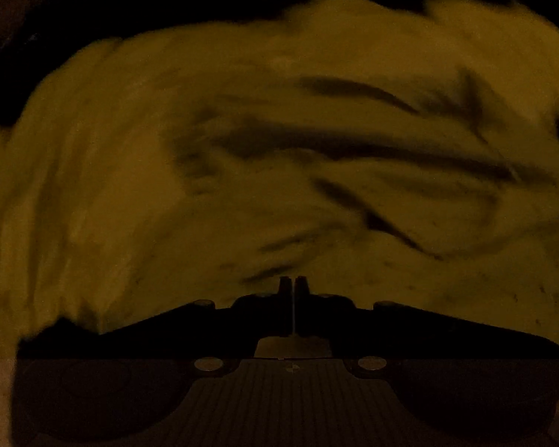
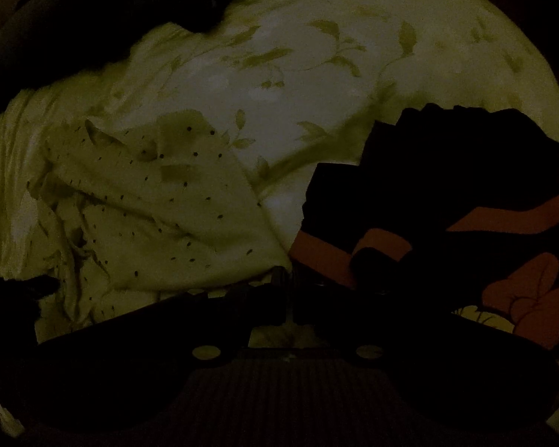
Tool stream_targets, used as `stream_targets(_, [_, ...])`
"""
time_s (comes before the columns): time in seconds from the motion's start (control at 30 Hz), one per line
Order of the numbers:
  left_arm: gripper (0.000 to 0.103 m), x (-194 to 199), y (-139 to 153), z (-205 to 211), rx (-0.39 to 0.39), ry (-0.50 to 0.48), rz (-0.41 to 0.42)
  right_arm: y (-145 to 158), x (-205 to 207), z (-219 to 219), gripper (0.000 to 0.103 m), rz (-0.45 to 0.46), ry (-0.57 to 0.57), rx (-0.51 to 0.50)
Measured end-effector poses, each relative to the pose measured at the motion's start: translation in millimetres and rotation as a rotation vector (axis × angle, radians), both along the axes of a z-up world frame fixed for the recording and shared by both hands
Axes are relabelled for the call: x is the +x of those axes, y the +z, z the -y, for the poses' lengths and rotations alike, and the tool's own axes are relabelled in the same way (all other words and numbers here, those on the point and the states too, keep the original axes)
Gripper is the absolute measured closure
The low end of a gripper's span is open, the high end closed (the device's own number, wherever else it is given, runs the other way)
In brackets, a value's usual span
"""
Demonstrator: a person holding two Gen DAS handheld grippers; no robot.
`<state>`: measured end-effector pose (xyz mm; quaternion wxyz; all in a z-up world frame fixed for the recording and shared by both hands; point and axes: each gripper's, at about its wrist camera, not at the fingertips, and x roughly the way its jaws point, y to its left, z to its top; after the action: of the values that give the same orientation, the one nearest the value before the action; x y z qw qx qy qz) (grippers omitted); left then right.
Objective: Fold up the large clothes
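Observation:
The scene is very dark. In the left wrist view a pale yellowish cloth, creased and blurred, fills the frame. My left gripper points down at it with its fingers together; whether any fabric is pinched does not show. In the right wrist view a light garment with small dark dots lies crumpled at the left. Its lower right corner runs into the tips of my right gripper, which is shut and seems to pinch that corner.
A pale sheet with a leaf pattern lies under the garment. A dark cloth with orange-red shapes sits at the right, beside the right gripper. Dark shapes fill the upper left corner.

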<state>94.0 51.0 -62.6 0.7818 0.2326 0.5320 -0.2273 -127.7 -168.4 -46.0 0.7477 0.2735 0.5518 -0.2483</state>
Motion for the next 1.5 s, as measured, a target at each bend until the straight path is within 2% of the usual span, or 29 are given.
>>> stream_targets(0.13, [0.071,52,26,-92,0.038,0.346,0.145,-5,-2,3,0.098,-0.014,-0.002,-0.001])
stream_targets(0.2, [0.071,77,34,-135,0.087,0.48,0.18,-9,-2,4,0.098,-0.043,-0.024,-0.017])
stream_targets(0.27, [0.07,98,41,-168,0.09,0.554,0.188,-12,-3,8,0.098,-0.055,-0.042,-0.012])
stream_targets(0.3, [0.065,105,42,-175,0.066,0.556,0.164,-14,-3,10,0.098,-0.059,-0.05,-0.005])
stream_targets(0.33, [0.056,109,43,-177,0.04,0.556,0.138,-14,-2,12,0.098,-0.062,-0.054,-0.006])
stream_targets(0.37, [0.025,112,43,-174,0.006,0.545,0.112,-13,0,12,0.097,-0.062,-0.06,-0.014])
stream_targets(0.43, [0.0,111,39,-155,-0.062,0.483,0.075,-8,6,11,0.089,-0.028,-0.065,-0.03])
stream_targets(0.47, [0.0,109,36,-140,-0.094,0.437,0.074,-5,11,11,0.088,-0.01,-0.057,-0.033])
stream_targets(0.5, [0.0,107,34,-124,-0.117,0.395,0.082,-3,17,9,0.078,0.011,-0.044,-0.036])
stream_targets(0.53, [0.0,106,31,-108,-0.135,0.352,0.083,0,26,8,0.057,0.042,-0.024,-0.035])
stream_targets(0.6, [0.0,113,22,-77,-0.161,0.261,0.059,2,45,4,0.039,0.079,0.01,-0.05])
stream_targets(0.67, [0.0,125,15,-53,-0.172,0.219,0.058,5,69,-2,0.039,0.112,0.044,-0.079])
stream_targets(0.73, [0.0,146,12,-36,-0.178,0.212,0.068,3,93,-7,0.03,0.142,0.071,-0.079])
stream_targets(0.8, [0.0,166,11,-29,-0.186,0.211,0.093,-4,111,-10,0.027,0.14,0.083,-0.073])
stream_targets(0.87, [0.0,177,7,-16,-0.186,0.184,0.091,-18,131,-16,0.027,0.088,0.101,-0.084])
stream_targets(0.97, [0.0,189,-12,1,-0.167,0.109,-0.003,-43,148,-23,0.031,0.003,0.117,-0.072])
stream_targets(1.03, [0.0,191,-28,14,-0.136,0.065,-0.056,-59,151,-28,0.045,-0.077,0.121,-0.092])
stream_targets(1.1, [0.0,184,-44,20,-0.089,0.011,-0.039,-68,145,-27,0.053,-0.117,0.102,-0.105])
stream_targets(1.13, [0.0,179,-47,22,-0.069,-0.002,-0.022,-71,140,-25,0.065,-0.122,0.084,-0.099])
stream_targets(1.17, [0.022,176,-50,23,-0.054,0.0,-0.028,-72,135,-22,0.075,-0.124,0.066,-0.092])
stream_targets(1.2, [0.033,174,-50,21,-0.089,0.01,-0.061,-73,130,-19,0.094,-0.124,0.05,-0.085])
stream_targets(1.27, [0.048,167,-44,18,-0.168,0.025,-0.104,-69,120,-12,0.096,-0.094,0.017,-0.074])
stream_targets(1.37, [0.055,152,-24,14,-0.197,0.022,-0.017,-51,107,-2,0.097,0.004,-0.05,-0.069])
stream_targets(1.5, [0.057,151,36,-15,-0.368,0.163,0.068,-3,94,20,0.097,0.186,-0.208,-0.059])
